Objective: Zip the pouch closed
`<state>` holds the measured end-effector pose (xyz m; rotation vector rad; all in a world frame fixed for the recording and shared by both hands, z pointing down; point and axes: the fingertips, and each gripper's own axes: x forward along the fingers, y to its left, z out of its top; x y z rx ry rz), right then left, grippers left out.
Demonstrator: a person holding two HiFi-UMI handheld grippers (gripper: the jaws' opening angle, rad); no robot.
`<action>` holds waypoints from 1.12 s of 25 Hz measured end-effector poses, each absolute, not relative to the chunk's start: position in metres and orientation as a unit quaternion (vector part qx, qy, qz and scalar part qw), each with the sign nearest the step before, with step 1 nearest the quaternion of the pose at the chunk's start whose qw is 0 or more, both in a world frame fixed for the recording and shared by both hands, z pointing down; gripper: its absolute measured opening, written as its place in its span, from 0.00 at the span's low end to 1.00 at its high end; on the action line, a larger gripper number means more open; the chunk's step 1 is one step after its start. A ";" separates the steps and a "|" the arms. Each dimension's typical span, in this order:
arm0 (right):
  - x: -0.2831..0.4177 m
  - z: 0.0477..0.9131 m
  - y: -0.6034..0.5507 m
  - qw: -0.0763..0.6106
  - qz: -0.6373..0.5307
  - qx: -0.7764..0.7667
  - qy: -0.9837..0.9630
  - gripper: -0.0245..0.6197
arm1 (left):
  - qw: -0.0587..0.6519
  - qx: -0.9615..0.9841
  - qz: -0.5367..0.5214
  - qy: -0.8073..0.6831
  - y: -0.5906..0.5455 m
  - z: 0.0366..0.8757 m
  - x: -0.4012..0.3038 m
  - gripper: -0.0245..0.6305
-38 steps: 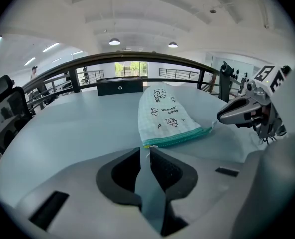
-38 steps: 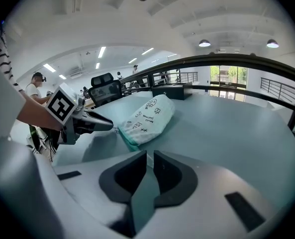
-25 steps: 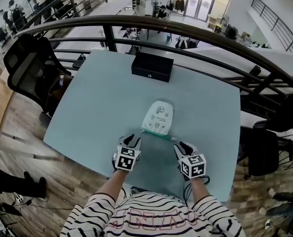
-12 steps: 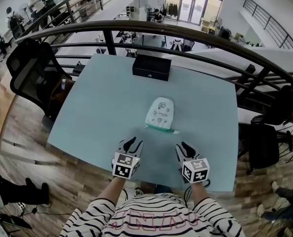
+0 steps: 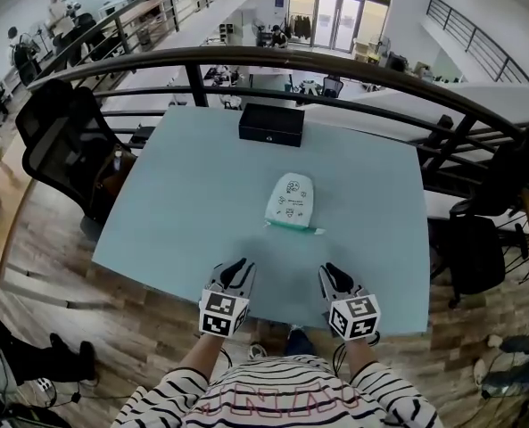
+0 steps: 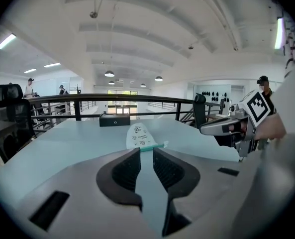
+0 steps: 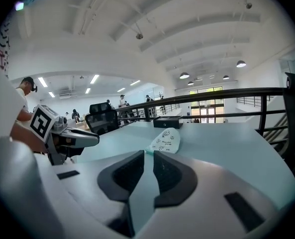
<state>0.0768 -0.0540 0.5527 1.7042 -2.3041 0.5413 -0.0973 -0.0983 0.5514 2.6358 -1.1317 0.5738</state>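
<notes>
The white pouch (image 5: 290, 201) with small prints lies flat near the middle of the pale blue table (image 5: 184, 203), its teal zipper edge (image 5: 293, 226) turned toward me. My left gripper (image 5: 235, 270) and right gripper (image 5: 333, 275) hover side by side at the table's near edge, well short of the pouch. The jaws of both are closing with a narrow gap and nothing between them. In the left gripper view the pouch (image 6: 139, 136) lies beyond the left gripper (image 6: 146, 156). The right gripper view shows the pouch (image 7: 167, 141) ahead of the right gripper (image 7: 148, 158).
A black box (image 5: 271, 125) sits at the table's far edge. Behind it runs a dark curved railing (image 5: 335, 61). Black office chairs stand at the left (image 5: 54, 141) and at the right (image 5: 478, 257). Wooden floor lies below the near edge.
Both grippers have drawn back from the pouch's zipper end toward me and risen, now over the table's near edge. The pouch stays in place on the table.
</notes>
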 end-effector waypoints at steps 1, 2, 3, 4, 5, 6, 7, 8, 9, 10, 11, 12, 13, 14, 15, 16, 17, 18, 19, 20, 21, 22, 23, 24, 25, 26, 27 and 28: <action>0.075 0.550 -0.050 0.110 0.183 0.582 -0.785 0.15 | 0.107 0.897 0.193 -0.383 -0.094 0.550 -0.099 0.17; 0.072 0.548 -0.047 0.107 0.181 0.583 -0.785 0.14 | 0.106 0.898 0.191 -0.381 -0.090 0.548 -0.100 0.17; 0.070 0.546 -0.044 0.104 0.179 0.584 -0.785 0.14 | 0.105 0.900 0.189 -0.380 -0.087 0.545 -0.101 0.16; 0.068 0.544 -0.041 0.101 0.178 0.585 -0.785 0.13 | 0.103 0.901 0.186 -0.378 -0.083 0.543 -0.102 0.15; 0.067 0.542 -0.038 0.098 0.176 0.585 -0.786 0.13 | 0.101 0.902 0.184 -0.377 -0.080 0.541 -0.103 0.14; 0.065 0.540 -0.035 0.096 0.175 0.585 -0.786 0.12 | 0.098 0.904 0.182 -0.375 -0.077 0.539 -0.103 0.13; 0.064 0.538 -0.032 0.095 0.174 0.586 -0.786 0.12 | 0.096 0.905 0.180 -0.373 -0.073 0.537 -0.104 0.12; 0.062 0.537 -0.028 0.094 0.173 0.587 -0.785 0.11 | 0.094 0.907 0.177 -0.370 -0.070 0.536 -0.104 0.11; 0.061 0.536 -0.025 0.092 0.173 0.587 -0.785 0.11 | 0.093 0.908 0.175 -0.368 -0.066 0.535 -0.104 0.10; 0.060 0.535 -0.022 0.090 0.173 0.587 -0.786 0.10 | 0.093 0.910 0.173 -0.366 -0.063 0.534 -0.103 0.10; 0.059 0.535 -0.018 0.089 0.173 0.587 -0.786 0.10 | 0.092 0.911 0.170 -0.363 -0.060 0.533 -0.103 0.09; 0.057 0.535 -0.016 0.089 0.173 0.586 -0.787 0.10 | 0.092 0.913 0.168 -0.361 -0.057 0.532 -0.103 0.09; 0.056 0.534 -0.013 0.088 0.173 0.585 -0.787 0.10 | 0.091 0.914 0.167 -0.359 -0.054 0.532 -0.103 0.08; 0.054 0.534 -0.010 0.088 0.173 0.585 -0.788 0.10 | 0.090 0.914 0.167 -0.358 -0.052 0.531 -0.103 0.08; 0.053 0.534 -0.008 0.087 0.173 0.584 -0.789 0.10 | 0.089 0.915 0.165 -0.357 -0.050 0.531 -0.102 0.08; 0.052 0.535 -0.006 0.087 0.173 0.583 -0.789 0.09 | 0.090 0.916 0.163 -0.356 -0.047 0.530 -0.102 0.08; 0.051 0.535 -0.004 0.086 0.174 0.582 -0.789 0.09 | 0.091 0.916 0.160 -0.355 -0.045 0.530 -0.102 0.08; 0.051 0.535 -0.002 0.086 0.175 0.582 -0.789 0.09 | 0.093 0.918 0.158 -0.353 -0.041 0.529 -0.102 0.08; 0.050 0.535 0.000 0.085 0.177 0.582 -0.789 0.09 | 0.095 0.919 0.155 -0.350 -0.038 0.529 -0.101 0.08; 0.049 0.535 0.001 0.085 0.179 0.581 -0.789 0.09 | 0.097 0.920 0.153 -0.347 -0.035 0.529 -0.101 0.08; 0.048 0.535 0.003 0.085 0.181 0.581 -0.789 0.09 | 0.098 0.921 0.153 -0.345 -0.031 0.529 -0.101 0.08; 0.047 0.535 0.004 0.085 0.184 0.580 -0.789 0.09 | 0.099 0.921 0.153 -0.343 -0.029 0.529 -0.100 0.08; 0.046 0.535 0.005 0.086 0.186 0.579 -0.789 0.09 | 0.101 0.922 0.153 -0.342 -0.026 0.530 -0.101 0.08; 0.045 0.536 0.006 0.088 0.187 0.578 -0.790 0.08 | 0.102 0.922 0.152 -0.342 -0.025 0.530 -0.101 0.07; 0.044 0.537 0.006 0.091 0.188 0.577 -0.790 0.08 | 0.104 0.921 0.152 -0.342 -0.023 0.530 -0.101 0.07; 0.043 0.538 0.006 0.093 0.189 0.576 -0.790 0.08 | 0.105 0.921 0.152 -0.343 -0.023 0.531 -0.101 0.07; 0.043 0.539 0.006 0.095 0.189 0.576 -0.790 0.08 | 0.107 0.920 0.152 -0.344 -0.023 0.531 -0.102 0.07; 0.043 0.539 0.005 0.096 0.190 0.575 -0.790 0.08 | 0.107 0.920 0.152 -0.345 -0.023 0.531 -0.102 0.07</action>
